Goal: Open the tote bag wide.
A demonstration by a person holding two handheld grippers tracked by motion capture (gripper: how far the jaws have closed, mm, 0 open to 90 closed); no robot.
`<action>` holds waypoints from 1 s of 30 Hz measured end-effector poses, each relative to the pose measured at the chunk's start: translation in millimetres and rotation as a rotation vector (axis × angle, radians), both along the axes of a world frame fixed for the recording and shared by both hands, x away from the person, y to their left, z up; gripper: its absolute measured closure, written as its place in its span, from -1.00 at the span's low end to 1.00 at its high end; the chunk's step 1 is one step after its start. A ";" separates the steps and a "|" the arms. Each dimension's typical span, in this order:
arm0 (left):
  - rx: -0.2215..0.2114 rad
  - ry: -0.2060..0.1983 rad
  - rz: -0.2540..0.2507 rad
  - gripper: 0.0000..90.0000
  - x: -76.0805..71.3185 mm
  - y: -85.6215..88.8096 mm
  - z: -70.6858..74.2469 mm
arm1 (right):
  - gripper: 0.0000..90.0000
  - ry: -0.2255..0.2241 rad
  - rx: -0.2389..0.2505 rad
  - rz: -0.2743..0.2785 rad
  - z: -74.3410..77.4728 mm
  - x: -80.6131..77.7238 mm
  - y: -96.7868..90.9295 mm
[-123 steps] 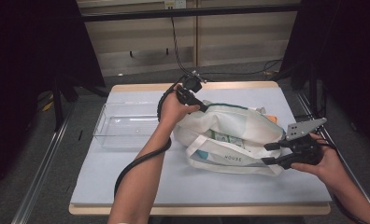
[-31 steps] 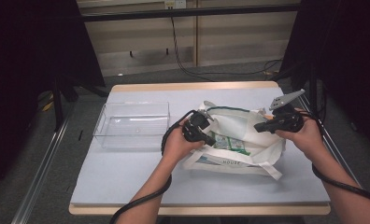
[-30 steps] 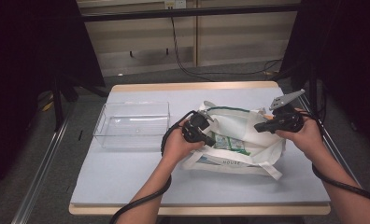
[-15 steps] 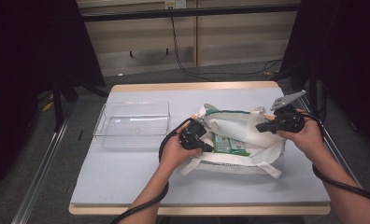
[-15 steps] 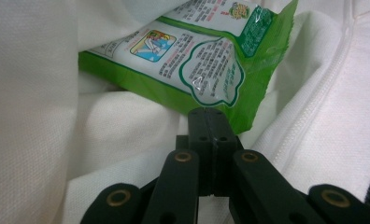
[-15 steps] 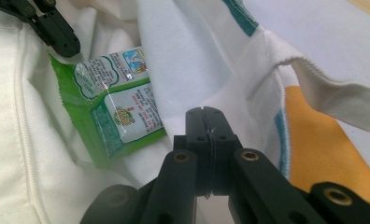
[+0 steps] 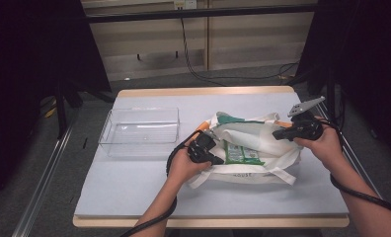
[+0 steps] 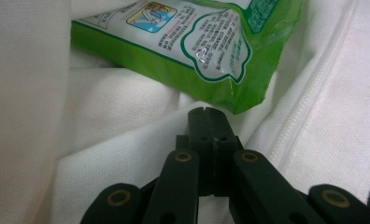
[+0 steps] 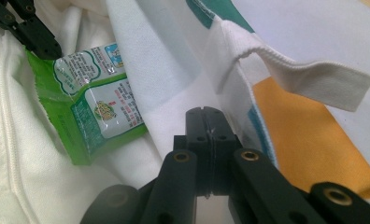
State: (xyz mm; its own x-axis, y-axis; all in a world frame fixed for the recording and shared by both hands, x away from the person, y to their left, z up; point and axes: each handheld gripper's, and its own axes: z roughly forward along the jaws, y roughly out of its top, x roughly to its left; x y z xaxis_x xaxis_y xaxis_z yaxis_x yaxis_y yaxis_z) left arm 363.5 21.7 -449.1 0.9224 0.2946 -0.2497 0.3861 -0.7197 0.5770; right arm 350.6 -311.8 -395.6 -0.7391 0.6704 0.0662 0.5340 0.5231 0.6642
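1. So here's where we're at: the white tote bag (image 7: 253,148) is lying on its side toward the right of the table (image 7: 134,182), mouth propped open, and the green snack packet (image 7: 240,153) is sitting inside it, poking out of the folds.

2. What's changed: a few seconds back our left gripper (image 7: 203,148) was up at the far edge of the bag and the right gripper (image 7: 302,127) was low at the bag's right end. Over the last second the left one has slid down and toward us, and now it's parked right at the mouth of the bag next to the packet.

3. In the left gripper view, our jaws are pressed together with nothing between them, tips just short of the packet's bottom corner (image 8: 248,100), resting against white fabric. No grab yet.

4. The right gripper has barely budged in the last second. In its own view the jaws are also closed on nothing, sitting on the bag's upper cloth near the handle loop (image 9: 309,74), seemingly pinning that flap back rather than pinching it.

5. What that means, we reckon: the bag is opened up and the packet is exposed, so the approach bit is basically done. Next we'd need to spread the left jaws and nip that corner.

6. The clear plastic bin (image 7: 141,129) on the left looks like the obvious drop spot.
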 end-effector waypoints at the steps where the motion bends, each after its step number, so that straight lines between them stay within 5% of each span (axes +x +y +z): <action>1: -0.008 0.002 0.000 1.00 -0.5 -0.3 -0.7 | 0.99 -0.001 -0.001 0.001 -0.3 0.2 -0.2; 30: -0.007 0.004 -0.015 1.00 -9.0 -0.1 -12.2 | 0.98 -0.019 0.012 -0.026 -4.1 -1.0 -1.5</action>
State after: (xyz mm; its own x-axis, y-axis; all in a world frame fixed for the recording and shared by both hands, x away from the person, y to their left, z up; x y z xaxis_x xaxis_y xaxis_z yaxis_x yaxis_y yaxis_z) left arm 354.6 21.6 -461.4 0.9256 0.2789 -0.2559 0.3779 -0.7213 0.5805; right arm 349.6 -313.4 -399.7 -0.7225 0.6887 0.0604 0.5345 0.5010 0.6806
